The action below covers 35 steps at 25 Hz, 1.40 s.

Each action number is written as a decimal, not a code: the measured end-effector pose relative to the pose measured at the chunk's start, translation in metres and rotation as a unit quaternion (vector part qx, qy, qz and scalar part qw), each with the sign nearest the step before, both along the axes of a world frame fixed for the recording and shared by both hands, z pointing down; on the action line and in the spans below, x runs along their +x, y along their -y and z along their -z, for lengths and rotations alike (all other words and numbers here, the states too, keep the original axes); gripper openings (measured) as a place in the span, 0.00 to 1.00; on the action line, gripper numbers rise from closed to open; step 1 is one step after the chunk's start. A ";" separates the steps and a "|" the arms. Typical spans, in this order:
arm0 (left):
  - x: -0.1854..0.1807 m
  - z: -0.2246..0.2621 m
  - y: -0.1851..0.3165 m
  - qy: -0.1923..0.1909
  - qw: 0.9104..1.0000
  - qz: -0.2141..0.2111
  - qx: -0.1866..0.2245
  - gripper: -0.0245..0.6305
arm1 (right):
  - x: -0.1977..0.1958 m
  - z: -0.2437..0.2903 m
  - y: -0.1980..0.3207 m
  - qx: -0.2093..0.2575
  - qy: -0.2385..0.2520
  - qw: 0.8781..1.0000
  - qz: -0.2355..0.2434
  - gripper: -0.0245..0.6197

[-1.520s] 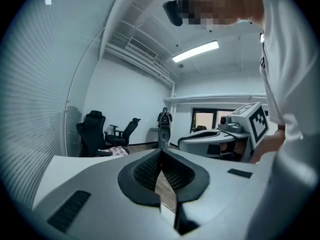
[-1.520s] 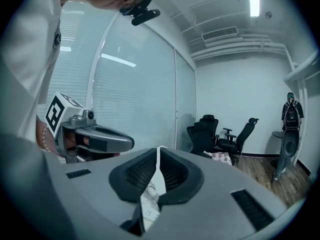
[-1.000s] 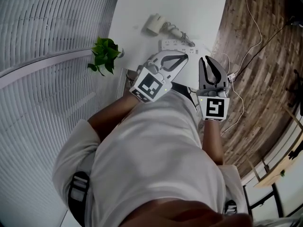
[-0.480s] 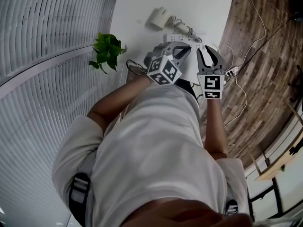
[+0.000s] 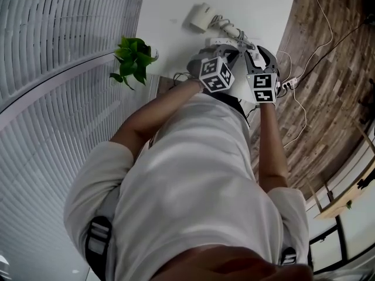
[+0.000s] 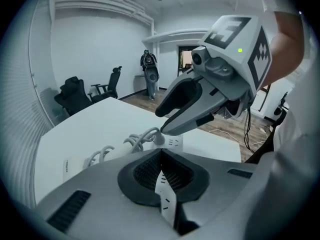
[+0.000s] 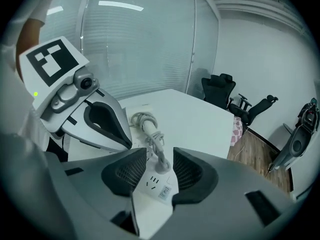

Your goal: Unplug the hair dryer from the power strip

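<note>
Grip comes next, by my reckoning. The right gripper (image 7: 159, 153) has its jaws wide, just opened, with one pad on each side of the plug (image 7: 163, 165) seated in the power strip (image 7: 152, 183), not yet pressing it. I'd close squarely on the plug's body, not the cord (image 7: 150, 129), then pull straight out of the socket. The left gripper (image 6: 161, 151) has its jaws together, holding nothing, low over the strip; it could pin the strip so it doesn't lift. The hair dryer (image 5: 199, 17) lies farther up the white table (image 5: 170, 16). A second ago both grippers hung back by the table's near edge; now they're down over the strip.
</note>
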<state>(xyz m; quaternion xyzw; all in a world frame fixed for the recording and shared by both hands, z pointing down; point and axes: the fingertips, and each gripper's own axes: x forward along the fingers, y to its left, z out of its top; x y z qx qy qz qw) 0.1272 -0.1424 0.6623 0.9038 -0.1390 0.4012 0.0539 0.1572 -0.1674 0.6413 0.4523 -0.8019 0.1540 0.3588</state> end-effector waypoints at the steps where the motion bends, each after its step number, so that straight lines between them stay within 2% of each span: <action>1: 0.000 -0.004 0.001 0.007 1.000 0.000 0.000 0.08 | 0.002 -0.004 0.001 -0.005 -0.002 1.000 0.001 0.28; 9: 0.000 -0.034 0.003 0.059 0.998 -0.024 -0.022 0.08 | 0.007 -0.034 0.009 -0.029 -0.017 0.999 0.014 0.28; 16: 0.005 -0.048 0.003 0.086 0.994 -0.038 -0.050 0.08 | 0.005 -0.048 0.014 -0.033 -0.018 0.999 0.022 0.28; 21: 0.005 -0.052 0.000 0.097 0.993 -0.048 -0.048 0.08 | 0.006 -0.051 0.013 -0.011 -0.027 0.999 0.026 0.25; 27: 0.005 -0.053 0.001 0.138 0.988 -0.054 -0.040 0.08 | 0.007 -0.051 0.013 -0.034 -0.013 0.999 0.009 0.22; 31: 0.007 -0.053 0.000 0.175 0.983 -0.052 -0.029 0.08 | 0.008 -0.046 0.015 -0.033 0.001 0.999 -0.006 0.21; 35: 0.007 -0.055 0.001 0.183 0.981 -0.056 -0.038 0.08 | 0.008 -0.043 0.016 -0.033 0.015 0.999 -0.015 0.20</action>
